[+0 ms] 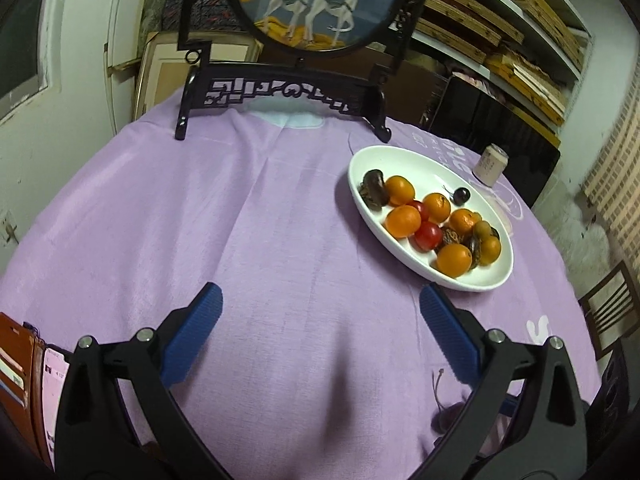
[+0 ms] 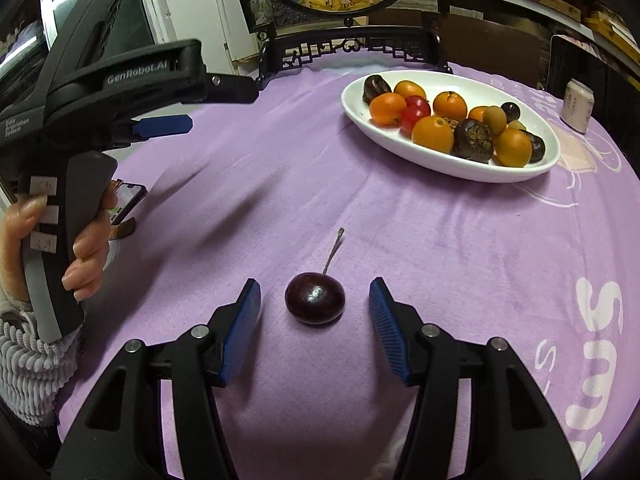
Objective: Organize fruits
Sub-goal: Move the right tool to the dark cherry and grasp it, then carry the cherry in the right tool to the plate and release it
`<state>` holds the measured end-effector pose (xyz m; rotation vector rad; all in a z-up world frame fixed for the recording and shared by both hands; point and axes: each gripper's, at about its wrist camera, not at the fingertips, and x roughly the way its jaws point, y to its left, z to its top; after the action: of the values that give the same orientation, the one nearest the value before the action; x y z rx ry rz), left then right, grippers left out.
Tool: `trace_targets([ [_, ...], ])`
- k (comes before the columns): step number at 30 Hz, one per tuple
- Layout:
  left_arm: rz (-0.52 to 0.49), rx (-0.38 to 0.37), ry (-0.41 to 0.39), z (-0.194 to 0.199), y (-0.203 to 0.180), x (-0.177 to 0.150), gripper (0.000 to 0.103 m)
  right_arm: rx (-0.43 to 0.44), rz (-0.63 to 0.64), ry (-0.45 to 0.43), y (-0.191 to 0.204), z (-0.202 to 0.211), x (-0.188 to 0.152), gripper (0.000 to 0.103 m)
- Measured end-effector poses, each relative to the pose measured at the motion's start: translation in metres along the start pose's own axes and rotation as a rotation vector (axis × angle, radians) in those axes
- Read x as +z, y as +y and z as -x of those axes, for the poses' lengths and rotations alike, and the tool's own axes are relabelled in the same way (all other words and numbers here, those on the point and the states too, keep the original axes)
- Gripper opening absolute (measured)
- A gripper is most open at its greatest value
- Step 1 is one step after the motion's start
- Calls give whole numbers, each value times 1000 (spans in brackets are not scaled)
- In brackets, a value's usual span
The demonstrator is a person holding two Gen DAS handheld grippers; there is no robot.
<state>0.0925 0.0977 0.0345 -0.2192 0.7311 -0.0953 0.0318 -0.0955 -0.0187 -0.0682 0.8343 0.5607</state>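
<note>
One purple cloth (image 2: 420, 240) covered the table and filled most of both views. One carved dark stand with a round deer panel (image 1: 316, 4) stood at the top centre. One white oval dish (image 2: 448, 160) sat in the upper right of the right wrist view; it held six orange fruits (image 2: 433, 133), two red ones (image 2: 416, 110), and several dark and brownish pieces that I could not count with certainty. One small pale jar (image 2: 577, 106) stood just beyond the dish at the right edge. One left gripper (image 1: 320, 332) had its blue pads spread wide over bare cloth. One right gripper (image 2: 315, 320) was parted about one dark cherry (image 2: 315, 298), pads clear of it; the cherry lay on the cloth at lower centre, well apart from the dish, stem pointing up the frame.
</note>
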Motion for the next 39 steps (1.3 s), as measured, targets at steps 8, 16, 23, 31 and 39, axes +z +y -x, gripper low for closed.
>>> trace_targets([
  [8,-3,3,28,-8,0,-2,101,-16,32,36,7,-7,-3,32],
  [16,-14,2,49,-12,-3,-5,101,-48,-13,-32,-13,11,4,31],
  [23,-81,10,79,-19,-18,-12,101,-75,-179,-110,-65,33,14,31],
  [31,-218,56,68,-22,-44,-22,101,-60,-194,-111,-69,35,13,31],
  [39,-262,-57,114,-23,-59,-30,101,-78,-116,-52,-52,20,9,31],
])
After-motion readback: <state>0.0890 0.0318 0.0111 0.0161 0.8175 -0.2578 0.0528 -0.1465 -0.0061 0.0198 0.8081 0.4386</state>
